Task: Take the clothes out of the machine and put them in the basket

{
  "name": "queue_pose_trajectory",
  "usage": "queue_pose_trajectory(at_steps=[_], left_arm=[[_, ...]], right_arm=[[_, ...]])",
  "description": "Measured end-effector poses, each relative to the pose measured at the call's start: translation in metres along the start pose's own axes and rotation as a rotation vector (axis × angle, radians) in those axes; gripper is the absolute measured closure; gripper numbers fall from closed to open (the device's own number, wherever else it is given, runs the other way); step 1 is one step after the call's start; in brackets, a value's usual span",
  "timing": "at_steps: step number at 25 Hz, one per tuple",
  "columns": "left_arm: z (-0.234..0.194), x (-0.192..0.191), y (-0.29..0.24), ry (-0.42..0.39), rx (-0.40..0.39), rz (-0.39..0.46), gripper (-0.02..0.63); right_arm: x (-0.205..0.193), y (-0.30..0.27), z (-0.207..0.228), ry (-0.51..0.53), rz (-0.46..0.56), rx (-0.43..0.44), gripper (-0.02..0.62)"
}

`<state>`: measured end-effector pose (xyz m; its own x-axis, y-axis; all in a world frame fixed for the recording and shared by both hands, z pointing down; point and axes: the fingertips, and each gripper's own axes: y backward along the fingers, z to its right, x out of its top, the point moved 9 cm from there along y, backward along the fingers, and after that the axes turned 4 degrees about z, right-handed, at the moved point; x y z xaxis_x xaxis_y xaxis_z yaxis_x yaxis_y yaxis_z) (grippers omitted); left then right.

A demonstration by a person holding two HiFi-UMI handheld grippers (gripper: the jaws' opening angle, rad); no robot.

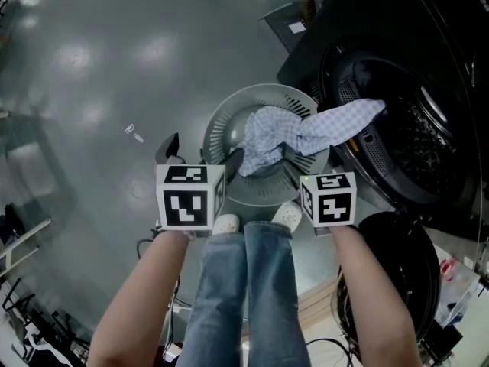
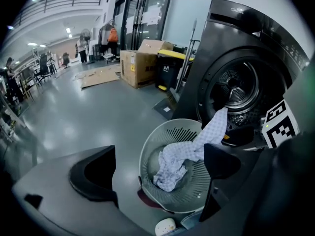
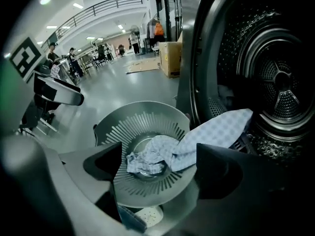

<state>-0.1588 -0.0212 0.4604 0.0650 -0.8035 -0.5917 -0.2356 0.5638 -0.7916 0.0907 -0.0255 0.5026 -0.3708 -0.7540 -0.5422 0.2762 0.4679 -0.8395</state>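
Observation:
A blue-and-white checked cloth point(image 1: 306, 132) lies bunched in the round grey basket point(image 1: 221, 117) on the floor. One end of it stretches up over the basket's rim to the lip of the dark machine's open drum point(image 1: 428, 136). Both grippers hang above the basket's near side. My left gripper point(image 2: 157, 168) is open, and the cloth point(image 2: 182, 156) and basket point(image 2: 147, 151) lie well below its jaws. My right gripper point(image 3: 157, 161) is open too and holds nothing. The cloth point(image 3: 197, 141) runs from the basket point(image 3: 147, 107) towards the drum point(image 3: 275, 77) beyond it.
The machine's round door point(image 1: 397, 274) hangs open at my lower right. My legs and white shoes point(image 1: 227, 224) stand just before the basket. Cardboard boxes point(image 2: 142, 63) and a black bin point(image 2: 170, 70) stand farther back on the grey floor, with people in the distance.

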Motion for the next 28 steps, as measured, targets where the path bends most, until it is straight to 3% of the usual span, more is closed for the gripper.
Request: queue_pose_trajectory(at_steps=[9,14,23,28], left_arm=[[0.031,0.003,-0.016,-0.017,-0.008,-0.009,0.044],[0.049,0.005,-0.027,-0.015,-0.012,-0.009,0.044],[0.066,0.011,-0.034,-0.032,0.003,-0.005,0.044],[0.064,0.008,-0.038,-0.021,0.014,-0.021,0.044]], right_arm=[[0.006,0.003,0.102,0.034,-0.003,-0.17,0.144],[0.016,-0.002,0.139,0.121,-0.027,-0.241,0.146],[0.026,-0.027,0.175,0.167,-0.04,-0.265,0.146],[0.013,-0.045,0.191,0.076,-0.127,-0.269,0.146]])
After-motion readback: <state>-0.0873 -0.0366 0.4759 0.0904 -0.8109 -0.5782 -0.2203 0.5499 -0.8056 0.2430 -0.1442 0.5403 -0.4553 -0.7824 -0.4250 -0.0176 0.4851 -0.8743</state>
